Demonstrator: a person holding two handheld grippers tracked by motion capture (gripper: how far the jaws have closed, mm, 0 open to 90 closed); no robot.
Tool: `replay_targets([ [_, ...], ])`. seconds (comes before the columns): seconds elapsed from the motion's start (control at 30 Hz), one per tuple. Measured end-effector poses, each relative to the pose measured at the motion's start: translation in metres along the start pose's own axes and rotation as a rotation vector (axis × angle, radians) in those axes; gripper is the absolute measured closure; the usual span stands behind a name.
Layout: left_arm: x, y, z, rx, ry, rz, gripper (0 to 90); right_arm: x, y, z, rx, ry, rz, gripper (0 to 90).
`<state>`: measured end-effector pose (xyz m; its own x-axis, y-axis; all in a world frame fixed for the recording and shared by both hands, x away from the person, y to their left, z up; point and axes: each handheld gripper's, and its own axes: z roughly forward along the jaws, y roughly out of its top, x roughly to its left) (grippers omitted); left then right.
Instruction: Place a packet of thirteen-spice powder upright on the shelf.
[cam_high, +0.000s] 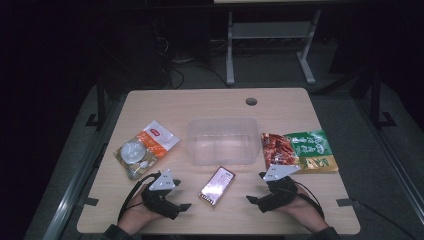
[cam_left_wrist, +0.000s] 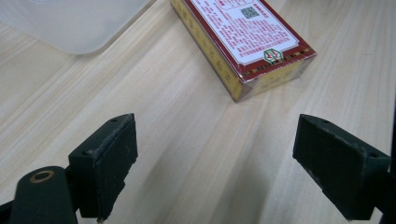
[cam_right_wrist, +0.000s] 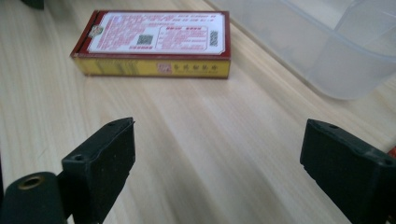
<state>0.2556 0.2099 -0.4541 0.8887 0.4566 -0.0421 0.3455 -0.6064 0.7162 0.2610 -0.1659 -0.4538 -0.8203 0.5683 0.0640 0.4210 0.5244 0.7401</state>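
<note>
The left gripper rests low on the counter with its jaws wide apart and nothing between them. In the left gripper view only bare wood lies between its two black pads. The right gripper is the same: jaws spread wide, holding nothing, and bare wood in front of it.

Both grippers point inward, toward each other. Between them lies a small flat box, red and yellow, with a shiny white top full of tiny print. It lies flat on the counter, near both grippers but touching neither. It looks like the thing they are about to pick up, and the wide jaws look ready for that.

Just behind the box stands a clear plastic tub with nothing in it. It sits in the middle, so I think the things around it are meant to go inside. A white and orange packet lies to the left of the tub. A red and green snack bag lies to the right, near the right gripper.

The person's hands come in from the near edge. Each hand lies low on the counter, wrist down, holding its gripper almost level.
</note>
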Motion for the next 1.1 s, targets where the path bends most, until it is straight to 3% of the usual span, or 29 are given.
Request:
replay_targets([
  [0.1, -0.001, -0.001, 0.0, 0.009, -0.008, -0.01, 13.2, 0.002, -0.004, -0.001, 0.017, 0.006, 0.002, 9.8],
  [0.27, -0.006, 0.003, 0.0, 0.01, -0.009, 0.0, 15.5, 0.002, -0.003, -0.003, 0.002, 0.007, 0.005, 9.8],
  [0.47, -0.007, 0.009, -0.007, -0.032, 0.006, -0.023, 27.4, 0.0, -0.002, -0.004, -0.006, 0.012, -0.008, 10.2],
  [0.53, -0.006, 0.013, -0.01, -0.045, 0.003, -0.04, 43.9, 0.001, -0.002, -0.004, -0.001, 0.012, 0.006, 11.1],
  [0.6, -0.005, 0.016, -0.011, -0.048, -0.008, -0.048, 54.5, 0.001, -0.002, -0.004, -0.003, 0.013, -0.006, 11.7],
  [0.77, -0.007, 0.023, -0.009, -0.037, -0.035, -0.036, 74.7, 0.001, -0.001, -0.004, 0.0, 0.012, 0.002, 12.1],
  [0.87, -0.01, 0.028, -0.005, -0.029, -0.072, -0.033, 85.3, 0.001, -0.002, -0.003, -0.002, 0.012, -0.001, 12.3],
  [0.93, -0.012, 0.031, -0.004, -0.035, -0.083, -0.036, 89.6, 0.0, -0.001, -0.003, -0.007, 0.011, 0.002, 12.3],
  [1.1, -0.016, 0.039, 0.002, -0.047, -0.13, -0.028, 89.8, -0.002, -0.002, -0.003, -0.011, 0.008, 0.011, 12.5],
])
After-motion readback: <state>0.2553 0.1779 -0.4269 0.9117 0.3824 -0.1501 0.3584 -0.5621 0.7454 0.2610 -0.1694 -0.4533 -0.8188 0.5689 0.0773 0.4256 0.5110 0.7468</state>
